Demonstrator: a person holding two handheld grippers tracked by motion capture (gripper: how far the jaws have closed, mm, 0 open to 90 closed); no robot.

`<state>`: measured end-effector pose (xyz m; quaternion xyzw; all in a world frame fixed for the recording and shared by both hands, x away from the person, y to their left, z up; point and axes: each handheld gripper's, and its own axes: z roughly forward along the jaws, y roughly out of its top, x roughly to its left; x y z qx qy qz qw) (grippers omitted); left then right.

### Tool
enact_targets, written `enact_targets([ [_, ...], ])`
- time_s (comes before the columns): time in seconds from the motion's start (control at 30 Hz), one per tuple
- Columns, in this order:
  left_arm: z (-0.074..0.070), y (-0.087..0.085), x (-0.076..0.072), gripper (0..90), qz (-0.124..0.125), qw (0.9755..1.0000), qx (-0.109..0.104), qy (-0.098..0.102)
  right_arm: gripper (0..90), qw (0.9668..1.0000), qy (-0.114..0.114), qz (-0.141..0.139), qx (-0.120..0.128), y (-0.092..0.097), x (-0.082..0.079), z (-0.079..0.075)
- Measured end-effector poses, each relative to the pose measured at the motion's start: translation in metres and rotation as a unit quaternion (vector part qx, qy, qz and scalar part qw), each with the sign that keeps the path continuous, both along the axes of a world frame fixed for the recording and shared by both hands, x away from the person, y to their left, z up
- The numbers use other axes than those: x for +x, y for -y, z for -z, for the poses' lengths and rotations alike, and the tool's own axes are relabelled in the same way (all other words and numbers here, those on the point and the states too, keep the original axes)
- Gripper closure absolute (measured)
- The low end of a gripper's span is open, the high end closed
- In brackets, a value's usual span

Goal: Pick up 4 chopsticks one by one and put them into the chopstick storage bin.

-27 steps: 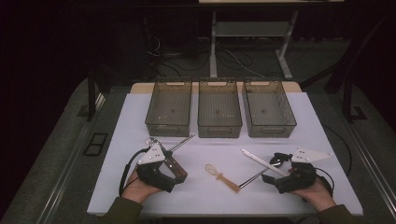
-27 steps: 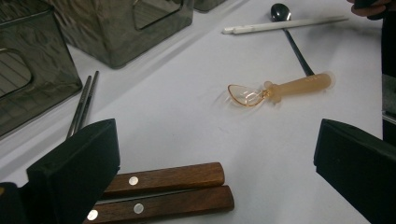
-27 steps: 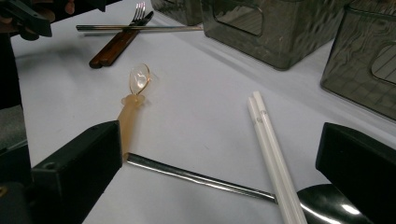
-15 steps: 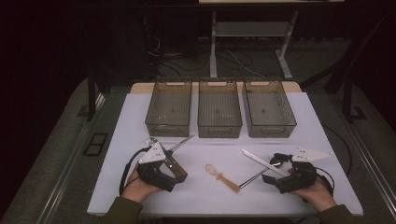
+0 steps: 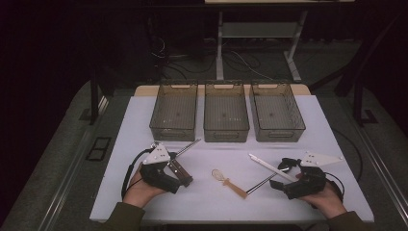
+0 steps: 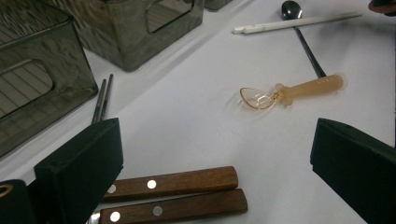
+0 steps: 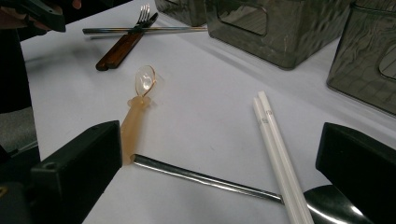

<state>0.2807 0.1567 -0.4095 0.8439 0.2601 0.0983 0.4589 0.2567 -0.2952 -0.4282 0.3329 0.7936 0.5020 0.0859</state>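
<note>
Cutlery, assorted, loose on the white table (image 5: 337,192) ahead of three empty smoked-plastic bins (image 5: 226,118) at 12 o'clock.

- Wooden-handled pair (image 6: 177,193): directly between the jaws of the left gripper (image 5: 175,171), which stands wide open and empty.
- Dark chopsticks (image 6: 102,100): at 11 o'clock of that pair, beside the left bin.
- Amber spoon (image 5: 231,182): table centre, at 3 o'clock of the left gripper.
- White chopsticks (image 7: 278,154), lying across the metal spoon (image 7: 205,178): just ahead of the right gripper (image 5: 281,184), also wide open and empty.

Handling, as a judgement: the gripper should lower square over both handles and close at mid-length, or one may slip. The right gripper should lift the white chopsticks first, since they overlie the spoon.
</note>
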Motion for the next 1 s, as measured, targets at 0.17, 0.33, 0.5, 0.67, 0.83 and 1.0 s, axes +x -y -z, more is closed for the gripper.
enact_targets([
  [0.17, -0.004, 0.000, 0.003, 1.6, 0.002, 1.0000, 0.004, 0.003, 0.4, 1.0000, 0.002, 0.001, 0.002, 0.000, 0.001, 0.000],
  [0.33, -0.006, -0.003, 0.006, 3.7, -0.003, 1.0000, 0.004, 0.003, 0.4, 1.0000, 0.002, 0.001, 0.001, 0.000, 0.001, 0.000],
  [0.5, -0.007, -0.008, 0.010, 6.2, -0.006, 1.0000, 0.005, 0.005, 0.5, 1.0000, 0.001, 0.001, -0.001, 0.000, 0.000, 0.000],
  [0.67, -0.007, -0.012, 0.015, 11.9, -0.009, 0.9999, 0.010, 0.006, 0.4, 1.0000, 0.002, 0.003, -0.001, 0.000, 0.001, 0.001],
  [0.83, -0.008, -0.019, 0.021, 15.0, -0.019, 0.9997, 0.010, 0.012, 0.5, 1.0000, 0.002, 0.003, -0.002, 0.000, 0.001, 0.001],
  [1.0, -0.008, -0.028, 0.022, 21.8, -0.031, 0.9993, 0.013, 0.016, 0.4, 1.0000, 0.000, 0.002, -0.004, 0.000, 0.001, 0.001],
])
